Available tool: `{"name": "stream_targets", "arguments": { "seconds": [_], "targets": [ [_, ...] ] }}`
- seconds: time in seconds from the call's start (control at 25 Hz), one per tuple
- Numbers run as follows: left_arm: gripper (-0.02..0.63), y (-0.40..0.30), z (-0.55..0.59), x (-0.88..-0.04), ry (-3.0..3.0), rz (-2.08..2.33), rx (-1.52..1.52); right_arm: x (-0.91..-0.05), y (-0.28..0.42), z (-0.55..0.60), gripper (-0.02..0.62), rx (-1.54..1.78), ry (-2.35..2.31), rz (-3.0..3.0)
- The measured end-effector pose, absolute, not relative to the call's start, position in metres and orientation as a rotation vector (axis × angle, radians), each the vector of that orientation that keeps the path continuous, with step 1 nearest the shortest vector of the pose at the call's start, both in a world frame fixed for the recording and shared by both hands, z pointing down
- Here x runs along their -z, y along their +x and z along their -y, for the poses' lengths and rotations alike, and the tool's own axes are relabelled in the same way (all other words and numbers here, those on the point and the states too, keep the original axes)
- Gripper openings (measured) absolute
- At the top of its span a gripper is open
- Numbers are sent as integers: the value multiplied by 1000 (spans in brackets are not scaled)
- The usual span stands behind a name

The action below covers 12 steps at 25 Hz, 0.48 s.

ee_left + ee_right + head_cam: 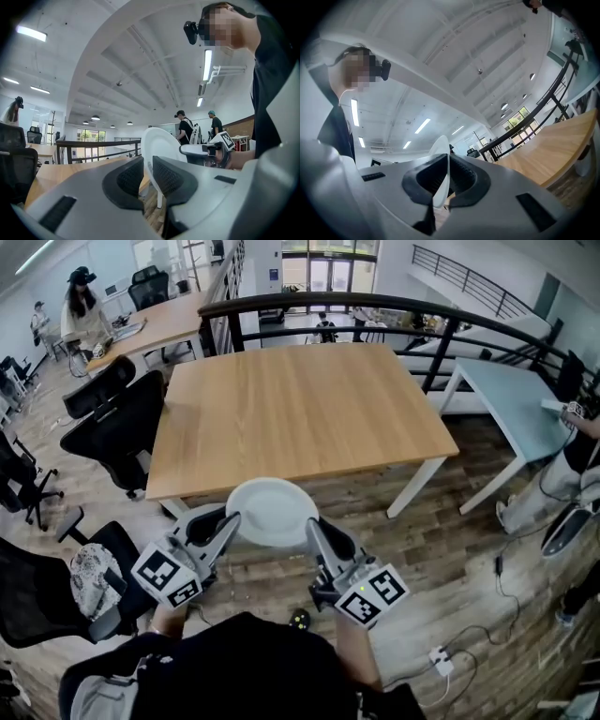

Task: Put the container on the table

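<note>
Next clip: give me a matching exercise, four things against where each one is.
Things:
1 white container
2 wooden table
3 black office chair
4 pale blue table

Places:
A far right in the head view
B left of the wooden table
C gripped at its rim by left tongs and right tongs
D just beyond the container

Pairs: 1-C, 2-D, 3-B, 4-A

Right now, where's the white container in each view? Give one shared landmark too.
Head view: low centre, container held between left gripper and right gripper.
Left gripper view: centre, container rim pinched in the jaws.
Right gripper view: centre-left, container edge-on in the jaws.
Shared landmark: wooden table, ahead in all three.
</note>
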<state>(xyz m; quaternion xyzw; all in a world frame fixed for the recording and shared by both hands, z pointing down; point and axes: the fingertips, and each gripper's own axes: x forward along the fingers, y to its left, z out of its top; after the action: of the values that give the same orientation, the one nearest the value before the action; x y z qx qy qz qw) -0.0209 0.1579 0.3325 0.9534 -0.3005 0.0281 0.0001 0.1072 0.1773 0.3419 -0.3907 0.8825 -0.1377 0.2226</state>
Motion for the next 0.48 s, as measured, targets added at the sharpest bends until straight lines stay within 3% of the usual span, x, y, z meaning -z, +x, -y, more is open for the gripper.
{"name": "stream_targets", "arguments": {
  "seconds": [0.48],
  "targets": [
    [52, 3, -136, -345, 2958, 991, -92, -350, 133, -147, 25, 404, -1028, -2475]
  ]
}}
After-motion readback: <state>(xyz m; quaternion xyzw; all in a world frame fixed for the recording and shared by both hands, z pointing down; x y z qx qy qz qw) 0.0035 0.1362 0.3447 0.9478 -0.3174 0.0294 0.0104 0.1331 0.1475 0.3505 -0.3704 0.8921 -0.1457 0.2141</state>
